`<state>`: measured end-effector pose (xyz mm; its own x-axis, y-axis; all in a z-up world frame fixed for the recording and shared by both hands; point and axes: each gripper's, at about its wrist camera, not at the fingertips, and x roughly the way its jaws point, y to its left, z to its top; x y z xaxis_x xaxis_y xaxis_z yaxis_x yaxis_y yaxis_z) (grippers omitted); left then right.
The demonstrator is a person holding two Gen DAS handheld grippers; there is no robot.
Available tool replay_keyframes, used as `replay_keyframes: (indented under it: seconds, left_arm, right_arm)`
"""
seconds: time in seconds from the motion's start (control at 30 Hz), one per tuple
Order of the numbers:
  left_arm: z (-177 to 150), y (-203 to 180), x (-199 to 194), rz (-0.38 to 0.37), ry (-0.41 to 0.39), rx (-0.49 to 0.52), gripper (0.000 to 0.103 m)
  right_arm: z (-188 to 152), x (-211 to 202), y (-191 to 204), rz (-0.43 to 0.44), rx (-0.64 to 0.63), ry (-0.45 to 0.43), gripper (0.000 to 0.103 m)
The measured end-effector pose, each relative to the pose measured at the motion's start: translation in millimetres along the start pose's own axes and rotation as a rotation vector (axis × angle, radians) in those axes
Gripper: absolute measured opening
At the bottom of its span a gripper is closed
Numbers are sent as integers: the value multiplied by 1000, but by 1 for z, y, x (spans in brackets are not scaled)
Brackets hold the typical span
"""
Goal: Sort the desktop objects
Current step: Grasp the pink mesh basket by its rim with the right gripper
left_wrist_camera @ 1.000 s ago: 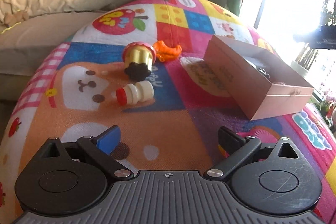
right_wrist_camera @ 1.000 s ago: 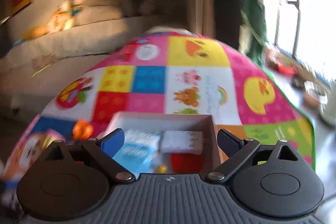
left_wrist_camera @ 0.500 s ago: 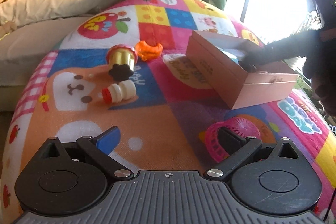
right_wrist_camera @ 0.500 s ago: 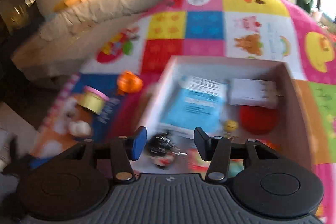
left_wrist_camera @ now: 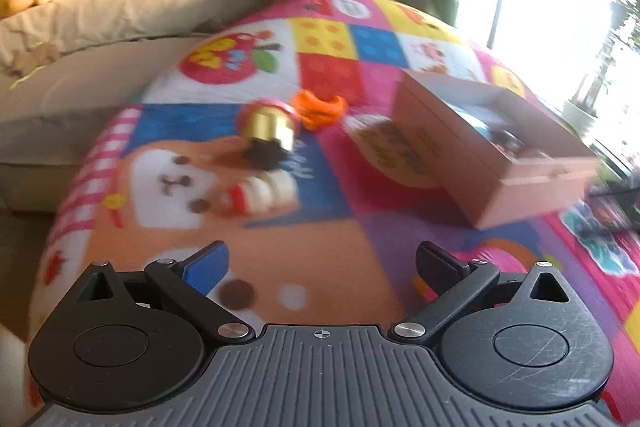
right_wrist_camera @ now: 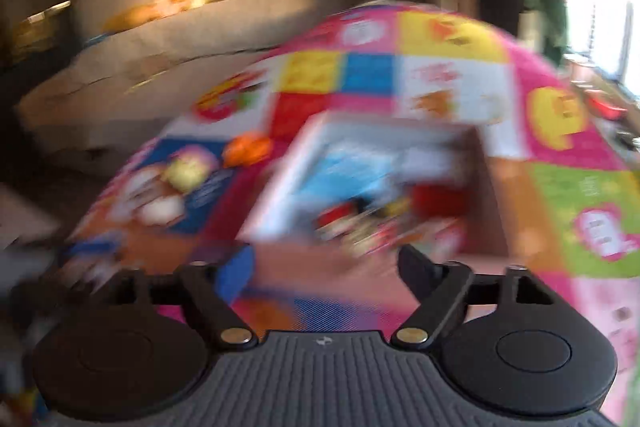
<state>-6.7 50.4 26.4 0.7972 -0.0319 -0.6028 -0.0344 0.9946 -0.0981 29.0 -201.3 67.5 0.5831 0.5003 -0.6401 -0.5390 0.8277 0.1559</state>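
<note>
Patchwork play mat (left_wrist_camera: 328, 251) underneath; left tongs (left_wrist_camera: 320, 267) spread, empty, low; right tongs (right_wrist_camera: 324, 273) spread, empty, facing box (right_wrist_camera: 494, 211).

Bright patchwork play mat (left_wrist_camera: 336, 39), pinkish-tan box (left_wrist_camera: 460, 163), gold-and-pink toy (left_wrist_camera: 268, 123), orange toy (left_wrist_camera: 318, 105).

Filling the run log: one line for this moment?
left tool open, empty | right tool open, empty | pink cardboard box holds items | gold cupcake toy, white bottle on mat
</note>
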Motion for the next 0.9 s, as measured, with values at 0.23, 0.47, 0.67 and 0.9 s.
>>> replay_keyframes:
  seconds: [0.23, 0.47, 0.67, 0.9]
  left_arm:
    - [9, 18, -9, 76, 1, -40, 102]
    - [16, 12, 8, 94, 6, -28, 102]
    - [33, 3, 47, 161, 20, -23, 96]
    - [35, -4, 69, 207, 57, -9, 60]
  right_arm:
    - [-44, 39, 68, 44, -143, 35, 83]
    - [-48, 32, 55, 10, -113, 0, 59]
    - [-62, 3, 5, -142, -1, -49, 59]
    - [-80, -7, -40, -211, 170, -94, 69]
